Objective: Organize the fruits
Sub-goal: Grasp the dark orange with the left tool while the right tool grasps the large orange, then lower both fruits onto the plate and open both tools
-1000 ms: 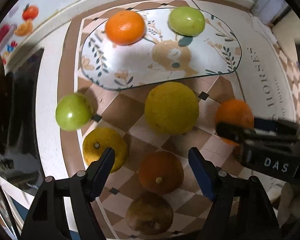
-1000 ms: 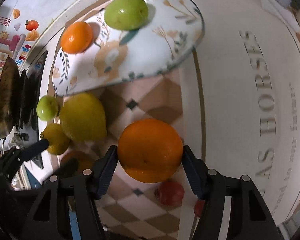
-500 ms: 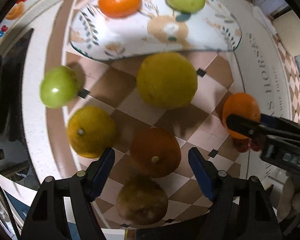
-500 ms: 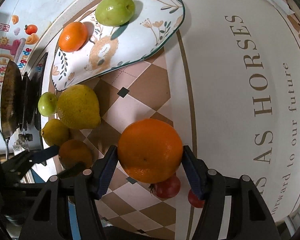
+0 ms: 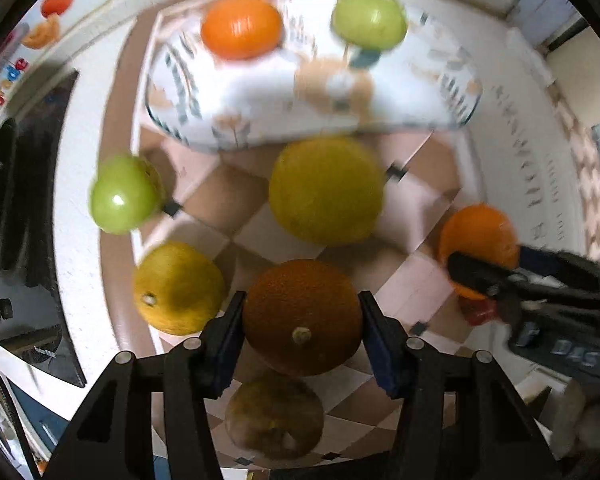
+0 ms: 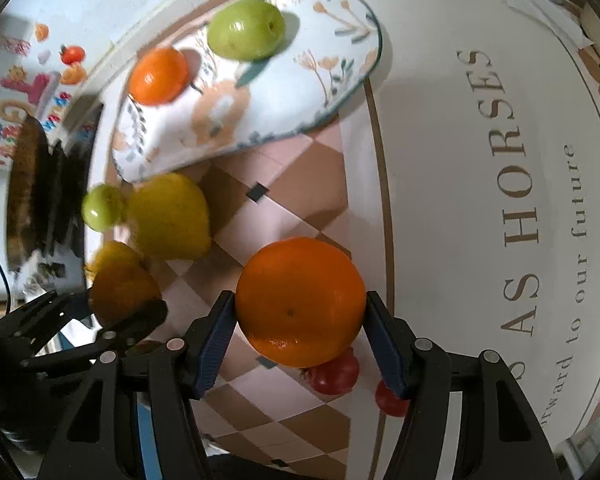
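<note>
Both tongs point(image 5: 302, 322) now gripping oranges point(image 5: 302, 316).

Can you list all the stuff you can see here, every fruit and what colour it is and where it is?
Floral ceramic plate: 1, white with flowers, far end of the cloth.
Small orange: 1, orange, on the plate.
Green fruit on plate: 1, green, on the plate.
Large yellow fruit: 1, yellow, just before the plate.
Small green fruit: 1, green, left on the cloth.
Yellow citrus: 1, yellow, near left.
Brownish fruit: 1, brown, nearest.
Small red fruits: 2, red, under the right gripper.
Dark orange: 1, between left gripper fingers.
Bright orange: 1, between right gripper fingers.
</note>
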`<state>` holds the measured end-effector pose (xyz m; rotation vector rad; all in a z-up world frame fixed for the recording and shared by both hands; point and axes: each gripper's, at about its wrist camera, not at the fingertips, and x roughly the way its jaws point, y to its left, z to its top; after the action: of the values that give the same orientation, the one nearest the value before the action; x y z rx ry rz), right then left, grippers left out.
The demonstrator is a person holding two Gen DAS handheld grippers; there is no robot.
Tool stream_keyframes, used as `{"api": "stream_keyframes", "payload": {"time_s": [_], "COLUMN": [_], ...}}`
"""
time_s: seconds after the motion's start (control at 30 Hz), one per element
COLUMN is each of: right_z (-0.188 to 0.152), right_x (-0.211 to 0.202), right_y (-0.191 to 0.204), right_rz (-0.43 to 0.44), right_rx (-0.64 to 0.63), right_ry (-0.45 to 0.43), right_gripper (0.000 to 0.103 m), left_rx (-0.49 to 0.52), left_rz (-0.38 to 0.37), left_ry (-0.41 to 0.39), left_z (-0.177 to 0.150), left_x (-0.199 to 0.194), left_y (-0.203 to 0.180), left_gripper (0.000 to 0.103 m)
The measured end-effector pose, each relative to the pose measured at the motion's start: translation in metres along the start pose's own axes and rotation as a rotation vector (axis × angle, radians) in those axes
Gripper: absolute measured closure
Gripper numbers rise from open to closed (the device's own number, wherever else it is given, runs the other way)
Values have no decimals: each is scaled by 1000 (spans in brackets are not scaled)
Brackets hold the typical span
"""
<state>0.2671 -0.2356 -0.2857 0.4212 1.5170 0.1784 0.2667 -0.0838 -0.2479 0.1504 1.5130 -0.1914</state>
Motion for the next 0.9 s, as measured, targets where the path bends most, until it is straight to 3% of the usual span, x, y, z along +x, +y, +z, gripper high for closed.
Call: {"api": "stream_keyframes", "payload": {"time_s": [0.2,0.33,0.57,0.9], "right_z": [28,70,135,148], "right_x": [-41,-48,-17,7], "right_y": [7,6,-1,8], "right_rz": [70,43,-73,-115], "right_rx": [20,30,-14,-85], "right_ry": [-97,-139,-100,-46], "right_gripper": [37,37,37,34], "left_rx": [-10,-22,-60,-107], "left_rz": [-40,0,59,54], "left_ry": [-117,-155,-55,65], "left_z": [34,66,117,135], "left_x": [-59,-64,-14,32], "left_y": [4,11,48,67], "left_gripper": [52,51,51,50]}}
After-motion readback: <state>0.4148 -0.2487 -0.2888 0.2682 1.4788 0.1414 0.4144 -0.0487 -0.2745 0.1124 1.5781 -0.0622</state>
